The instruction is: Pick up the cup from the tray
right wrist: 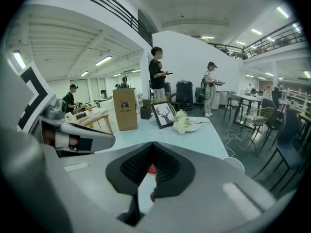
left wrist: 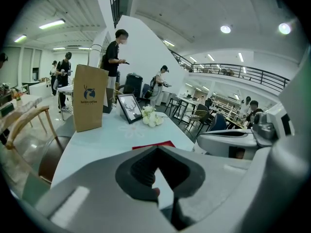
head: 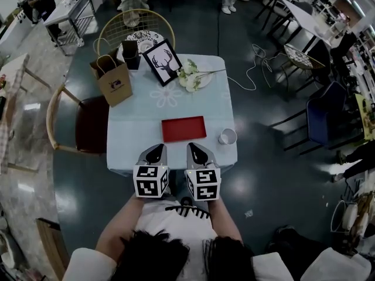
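A white cup (head: 227, 136) stands on the pale blue table (head: 135, 139), just right of an empty red tray (head: 183, 129). It is beside the tray, not on it. My left gripper (head: 153, 154) and right gripper (head: 196, 154) hover side by side over the table's near edge, short of the tray, both shut and holding nothing. In the left gripper view the shut gripper (left wrist: 156, 152) points at the tray (left wrist: 153, 144). In the right gripper view the gripper (right wrist: 152, 147) is shut too, and the cup's rim (right wrist: 234, 164) shows to its right.
At the table's far end stand a brown paper bag (head: 114, 78), a framed deer picture (head: 164, 60) and white flowers on a plate (head: 192, 75). A wooden chair (head: 82, 124) stands to the left, a wire chair (head: 137, 28) behind, a blue chair (head: 319, 119) to the right. People stand beyond.
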Demonstrator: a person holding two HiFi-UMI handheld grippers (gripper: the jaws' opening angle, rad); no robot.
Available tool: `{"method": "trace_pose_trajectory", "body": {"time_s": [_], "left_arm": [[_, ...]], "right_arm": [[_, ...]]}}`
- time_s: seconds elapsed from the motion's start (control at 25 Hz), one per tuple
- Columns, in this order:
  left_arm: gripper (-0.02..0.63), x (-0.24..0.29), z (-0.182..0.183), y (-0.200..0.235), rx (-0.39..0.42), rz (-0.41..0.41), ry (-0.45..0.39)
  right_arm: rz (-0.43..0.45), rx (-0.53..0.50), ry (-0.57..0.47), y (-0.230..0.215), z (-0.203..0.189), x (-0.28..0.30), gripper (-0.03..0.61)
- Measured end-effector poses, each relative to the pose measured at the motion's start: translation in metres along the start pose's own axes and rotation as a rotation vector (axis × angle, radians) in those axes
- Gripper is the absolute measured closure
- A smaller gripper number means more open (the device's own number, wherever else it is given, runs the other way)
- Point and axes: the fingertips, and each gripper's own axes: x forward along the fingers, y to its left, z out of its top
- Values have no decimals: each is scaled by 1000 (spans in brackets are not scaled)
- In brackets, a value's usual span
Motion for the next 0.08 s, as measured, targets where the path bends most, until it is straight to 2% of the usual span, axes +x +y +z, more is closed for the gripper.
{"method": "trace_pose_trajectory", "body": {"time_s": [0.08], "left_arm": [[614, 2, 0, 0, 0, 2, 1]], "right_arm": [[0, 3, 2, -1, 0, 1, 554]]}}
